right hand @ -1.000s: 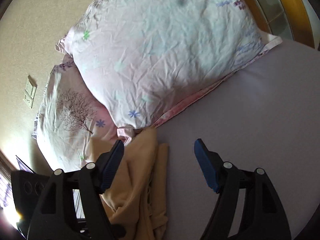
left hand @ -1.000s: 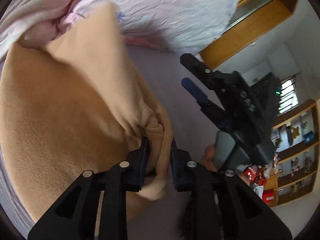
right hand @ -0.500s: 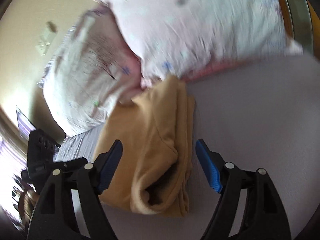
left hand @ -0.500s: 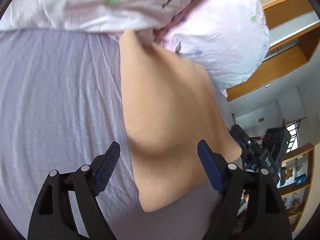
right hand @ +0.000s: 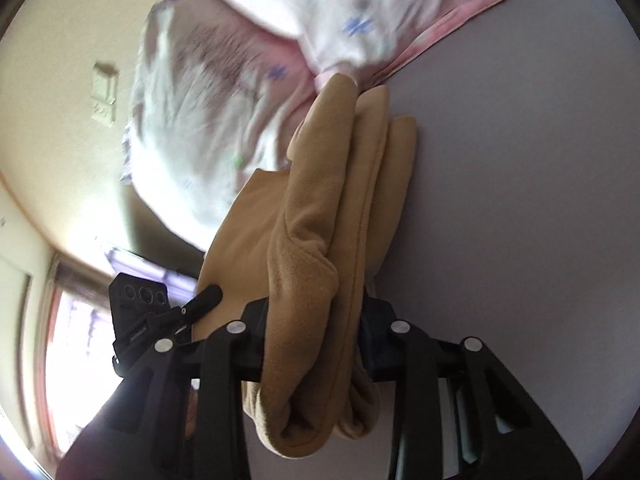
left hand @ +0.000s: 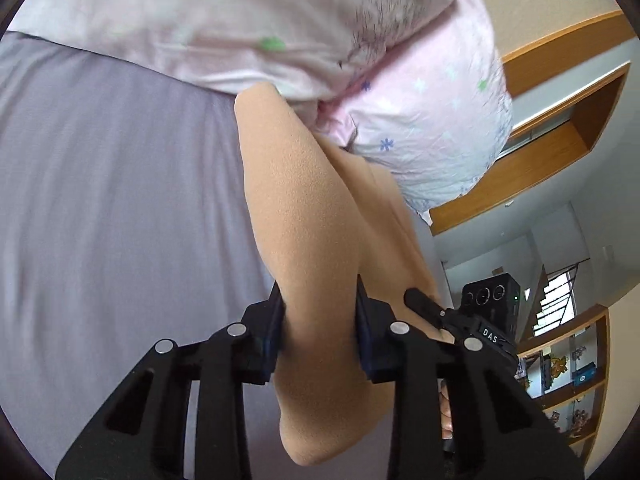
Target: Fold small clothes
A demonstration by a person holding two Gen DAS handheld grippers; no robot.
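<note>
A tan fleece garment [left hand: 312, 216] lies folded on the lilac bed sheet [left hand: 112, 184], its far end against the pillows. My left gripper [left hand: 319, 320] is shut on one side of the tan garment near its close end. My right gripper [right hand: 314, 328] is shut on the thick stacked folds of the same garment [right hand: 320, 216] from the other side. The right gripper shows in the left wrist view [left hand: 424, 306], and the left gripper shows in the right wrist view [right hand: 204, 296].
Two pink-and-white flowered pillows [left hand: 248, 20] lie at the head of the bed, also in the right wrist view [right hand: 224, 80]. A wooden headboard frame [left hand: 560, 148] stands behind them. A shelf with small items [left hand: 568, 364] is at the right. A wall switch [right hand: 103, 96] is at the left.
Both grippers were open half a second ago and have closed on the folded garment from opposite sides. A second ago the left held a fold, then let go.
</note>
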